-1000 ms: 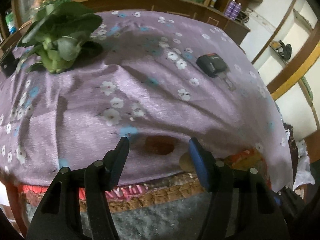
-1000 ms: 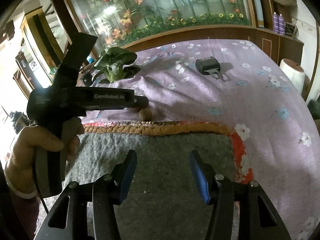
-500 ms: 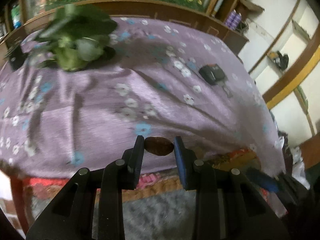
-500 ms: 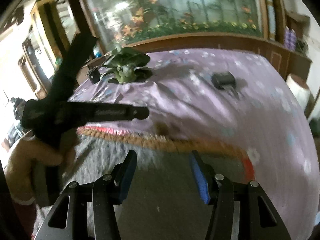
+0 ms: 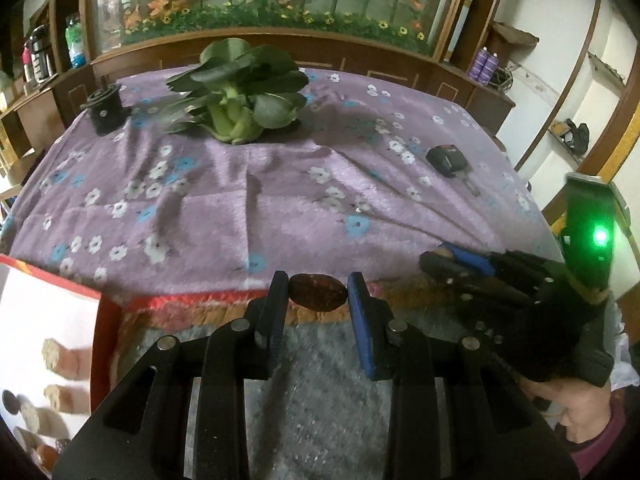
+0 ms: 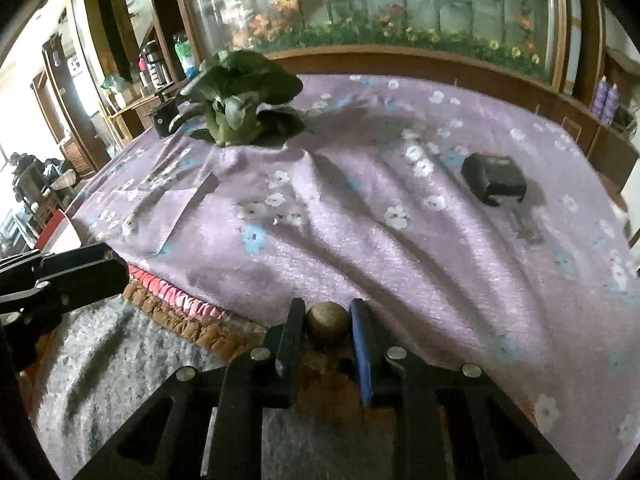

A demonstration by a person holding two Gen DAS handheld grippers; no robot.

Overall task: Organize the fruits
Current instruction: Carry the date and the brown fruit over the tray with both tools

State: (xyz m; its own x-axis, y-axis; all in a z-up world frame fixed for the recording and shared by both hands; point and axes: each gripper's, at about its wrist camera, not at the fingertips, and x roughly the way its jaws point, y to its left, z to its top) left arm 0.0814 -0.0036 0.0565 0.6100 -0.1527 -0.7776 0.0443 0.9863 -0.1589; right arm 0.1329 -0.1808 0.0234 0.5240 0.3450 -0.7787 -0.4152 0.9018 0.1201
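At lower centre of each view, a gripper clamps one small fruit
Left gripper [image 5: 318,294] pinches a dark brown fruit [image 5: 317,292]; right gripper [image 6: 327,322], jaws just closed, squeezes a round tan fruit [image 6: 327,320] above the purple flowered cloth [image 6: 360,220] edge

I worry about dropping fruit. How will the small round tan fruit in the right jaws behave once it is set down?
The round fruit looks ball-shaped, so it would probably roll on the rumpled cloth. It is small, likely light. The right gripper pinches it at two narrow spots, so it might slip.
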